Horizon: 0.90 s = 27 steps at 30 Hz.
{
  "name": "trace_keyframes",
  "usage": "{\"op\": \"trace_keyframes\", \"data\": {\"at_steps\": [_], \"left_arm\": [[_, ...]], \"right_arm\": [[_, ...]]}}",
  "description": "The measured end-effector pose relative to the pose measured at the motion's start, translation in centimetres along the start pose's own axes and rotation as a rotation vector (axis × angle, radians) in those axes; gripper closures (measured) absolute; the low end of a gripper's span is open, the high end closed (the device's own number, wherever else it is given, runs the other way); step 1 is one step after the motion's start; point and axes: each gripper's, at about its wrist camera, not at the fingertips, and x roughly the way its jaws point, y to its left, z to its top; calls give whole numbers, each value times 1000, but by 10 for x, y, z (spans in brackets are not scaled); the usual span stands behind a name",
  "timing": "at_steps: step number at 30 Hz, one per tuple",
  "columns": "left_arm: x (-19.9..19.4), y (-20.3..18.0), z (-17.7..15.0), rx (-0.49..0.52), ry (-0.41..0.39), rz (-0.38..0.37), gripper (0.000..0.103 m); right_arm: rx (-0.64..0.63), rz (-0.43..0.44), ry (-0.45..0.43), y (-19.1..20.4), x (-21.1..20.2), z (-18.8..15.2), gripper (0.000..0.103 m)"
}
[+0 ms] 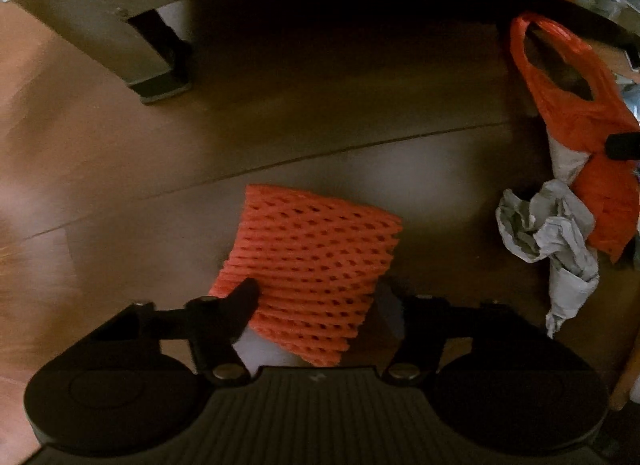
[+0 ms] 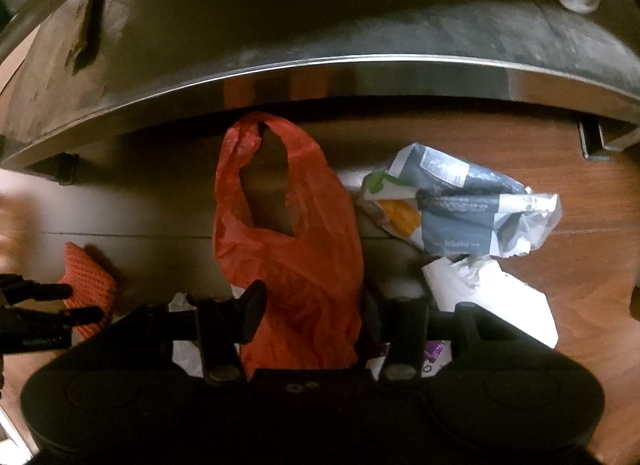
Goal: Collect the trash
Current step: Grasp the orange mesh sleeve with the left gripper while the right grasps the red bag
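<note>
An orange foam net sleeve (image 1: 312, 265) lies on the wooden floor between the fingers of my left gripper (image 1: 316, 301); the jaws stand wide on either side of it, not closed. It also shows in the right wrist view (image 2: 90, 277) at the far left. An orange plastic bag (image 2: 292, 249) sits between the fingers of my right gripper (image 2: 312, 305), which press its lower part. The bag shows in the left wrist view (image 1: 576, 113) at the right, with a right fingertip (image 1: 620, 145) on it.
Crumpled grey paper (image 1: 548, 233) lies beside the bag. A crumpled printed wrapper (image 2: 460, 205) and white paper (image 2: 500, 293) lie right of the bag. A low metal-edged table (image 2: 320, 65) stands over the floor behind, with its leg (image 1: 152, 65) at the left.
</note>
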Motion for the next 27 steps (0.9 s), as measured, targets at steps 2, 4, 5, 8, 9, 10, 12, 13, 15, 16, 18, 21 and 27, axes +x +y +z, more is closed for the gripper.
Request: {"op": "trace_keyframes", "data": {"at_steps": [2,4,5,8,9,10,12,13,15,16,18,21,27], "left_arm": [[-2,3,0,-26,-12,-2,58],[-5,9,1,-53,-12,5,83],[-8,11,1,-69,-9,-10,86],[-16,15,5,-76,-11,-32,99],[-21,15,6,-65,-13,-31,99],[-25,14,6,-52,-17,-33,99],[-35,11,6,-40,-27,-46,99],[-39,11,6,-37,-31,-65,99],[-42,15,3,-43,-19,-131,99],[-43,17,2,-44,-24,-124,99],[-43,20,2,-55,-12,-129,98],[-36,30,-1,-100,4,-130,83],[-35,40,5,-125,-60,-100,16]], "right_arm": [[-13,5,4,3,-1,-1,87],[-28,6,1,6,-5,-4,93],[-38,6,-3,7,-8,-6,94],[-40,3,-15,12,-20,-10,96],[-34,4,-21,13,-25,-12,96],[-30,11,-26,14,-32,-15,97],[-26,23,-34,16,-43,-20,97],[-25,32,-37,17,-49,-22,97],[-28,46,-46,19,-59,-26,97],[-31,56,-52,22,-63,-28,97],[-40,70,-59,21,-73,-31,97],[-30,95,-52,19,-81,-32,97],[-8,105,-31,19,-73,-32,97]]}}
